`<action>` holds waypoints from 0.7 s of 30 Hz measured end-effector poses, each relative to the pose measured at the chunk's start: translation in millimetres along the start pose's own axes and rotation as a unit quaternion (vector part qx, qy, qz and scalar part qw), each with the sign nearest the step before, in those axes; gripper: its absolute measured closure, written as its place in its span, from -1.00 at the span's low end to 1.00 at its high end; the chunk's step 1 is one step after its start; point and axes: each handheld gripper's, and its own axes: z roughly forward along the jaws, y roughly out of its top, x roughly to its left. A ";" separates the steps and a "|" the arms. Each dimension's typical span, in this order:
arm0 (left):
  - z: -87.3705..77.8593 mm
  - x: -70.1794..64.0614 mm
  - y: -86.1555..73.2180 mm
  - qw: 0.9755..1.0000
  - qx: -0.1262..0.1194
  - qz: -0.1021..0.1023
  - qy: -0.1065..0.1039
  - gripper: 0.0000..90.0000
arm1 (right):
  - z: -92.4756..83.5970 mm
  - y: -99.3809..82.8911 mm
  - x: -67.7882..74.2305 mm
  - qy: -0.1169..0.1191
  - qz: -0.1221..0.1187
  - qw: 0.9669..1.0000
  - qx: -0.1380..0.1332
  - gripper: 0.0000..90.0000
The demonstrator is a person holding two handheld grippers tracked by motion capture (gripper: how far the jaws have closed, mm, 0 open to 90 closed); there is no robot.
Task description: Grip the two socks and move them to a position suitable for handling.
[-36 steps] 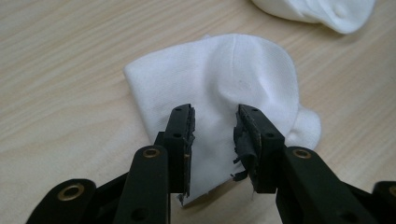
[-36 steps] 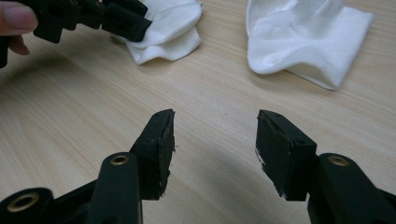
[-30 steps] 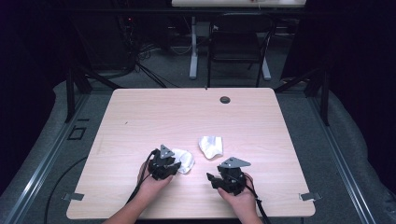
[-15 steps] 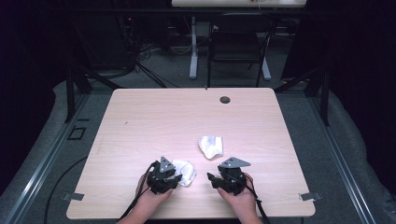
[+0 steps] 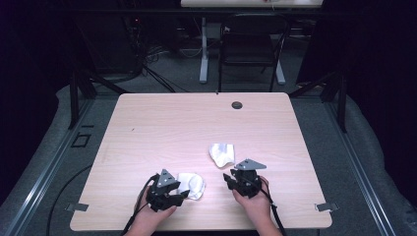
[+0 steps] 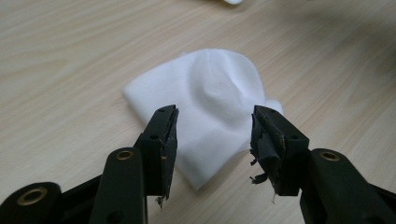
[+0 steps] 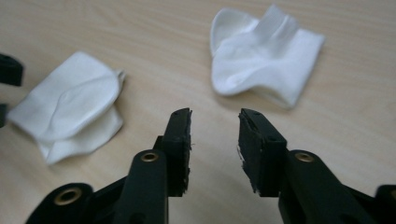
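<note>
Two small white socks lie on the wooden table (image 5: pixel 162 128). The near sock (image 5: pixel 191 184) (image 6: pixel 210 107) (image 7: pixel 74 109) lies folded just ahead of my left gripper (image 5: pixel 183 194) (image 6: pixel 214 135), whose jaws are open with the sock's edge below the gap. The far sock (image 5: pixel 221 154) (image 7: pixel 264 56) lies crumpled a little past my right gripper (image 5: pixel 230 179) (image 7: pixel 214 133), which is open and holds nothing. Both grippers hover near the table's front edge, a hand behind each.
A small dark round grommet (image 5: pixel 237 104) sits near the table's far edge. A dark chair (image 5: pixel 251 49) and a white table leg (image 5: pixel 203 49) stand on the floor beyond. Cables (image 5: pixel 137 221) trail from the grippers off the front edge.
My left gripper has drawn back toward the front edge, and the near sock now lies freely ahead of its open jaws. The right gripper has barely moved.
</note>
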 end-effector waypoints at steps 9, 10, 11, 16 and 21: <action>-10.2 34.9 -3.9 0.999 -0.029 -0.024 0.012 0.13 | 44.9 38.9 -23.0 -0.049 0.022 0.998 0.020 0.54; -10.4 36.5 -4.4 0.999 -0.027 -0.025 0.015 0.13 | 49.4 39.4 -23.4 -0.053 0.024 0.998 0.023 0.52; -10.1 38.0 -5.2 0.999 -0.026 -0.026 0.016 0.13 | 53.8 39.6 -24.1 -0.055 0.019 0.998 0.024 0.49; -6.7 37.5 -6.9 0.999 -0.021 -0.028 0.016 0.13 | 71.4 37.4 -27.6 -0.068 0.018 0.997 0.043 0.48; -3.8 37.5 -8.1 0.999 -0.015 -0.024 0.016 0.13 | 78.8 35.7 -22.8 -0.067 0.017 0.997 0.037 0.48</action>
